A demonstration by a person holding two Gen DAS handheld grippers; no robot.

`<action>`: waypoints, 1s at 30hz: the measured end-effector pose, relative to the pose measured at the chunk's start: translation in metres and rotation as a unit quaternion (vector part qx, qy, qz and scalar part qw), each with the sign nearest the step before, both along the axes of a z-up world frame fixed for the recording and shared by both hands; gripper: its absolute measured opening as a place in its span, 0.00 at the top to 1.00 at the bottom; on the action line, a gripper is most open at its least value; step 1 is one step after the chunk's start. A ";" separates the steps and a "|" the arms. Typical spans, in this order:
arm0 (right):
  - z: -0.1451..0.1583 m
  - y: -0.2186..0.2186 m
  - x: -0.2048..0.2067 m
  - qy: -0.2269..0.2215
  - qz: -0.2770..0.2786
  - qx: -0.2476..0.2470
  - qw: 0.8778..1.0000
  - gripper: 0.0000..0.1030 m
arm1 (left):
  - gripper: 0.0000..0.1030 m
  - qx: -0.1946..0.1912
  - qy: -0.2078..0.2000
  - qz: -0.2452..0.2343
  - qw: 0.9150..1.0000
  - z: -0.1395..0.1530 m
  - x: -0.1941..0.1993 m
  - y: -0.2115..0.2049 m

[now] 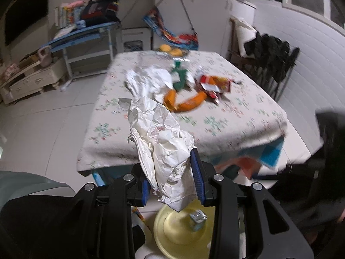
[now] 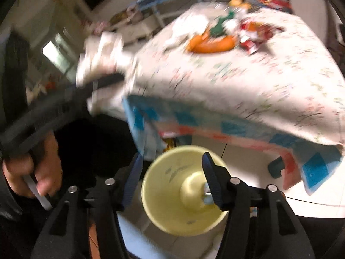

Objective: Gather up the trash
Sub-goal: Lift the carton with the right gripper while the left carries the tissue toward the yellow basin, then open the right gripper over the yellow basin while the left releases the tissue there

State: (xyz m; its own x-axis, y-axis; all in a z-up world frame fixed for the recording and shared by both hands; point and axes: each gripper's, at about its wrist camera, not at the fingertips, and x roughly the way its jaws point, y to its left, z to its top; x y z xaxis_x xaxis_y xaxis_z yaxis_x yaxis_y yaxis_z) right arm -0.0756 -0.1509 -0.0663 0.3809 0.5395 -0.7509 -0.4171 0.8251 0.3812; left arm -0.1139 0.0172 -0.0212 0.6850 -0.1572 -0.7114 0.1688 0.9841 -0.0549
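My left gripper is shut on a large crumpled white paper and holds it above a yellow bin on the floor; a small crushed carton lies in the bin. On the table lie more trash: white crumpled paper, orange peel-like wrapper, a green piece and red wrappers. My right gripper is open and empty over the yellow bin. The held paper also shows blurred at the left of the right wrist view.
The table wears a flowered cloth whose edge hangs over the bin. A dark chair stands at the table's right. A blue desk with clutter and a low cabinet stand at the back left.
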 end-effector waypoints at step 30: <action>0.017 -0.052 0.005 -0.060 -0.132 0.042 0.989 0.27 | 0.44 0.109 0.150 -0.195 0.963 -0.073 -0.031 -0.068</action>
State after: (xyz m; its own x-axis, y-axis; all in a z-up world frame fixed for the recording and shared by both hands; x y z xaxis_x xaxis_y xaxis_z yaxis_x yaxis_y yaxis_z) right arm -0.0708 -0.2031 -0.0495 0.5996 0.4687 -0.6487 -0.2379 0.8783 0.4147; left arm -0.1450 -0.0513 -0.0939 0.3624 -0.1858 -0.9133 0.5368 0.8427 0.0415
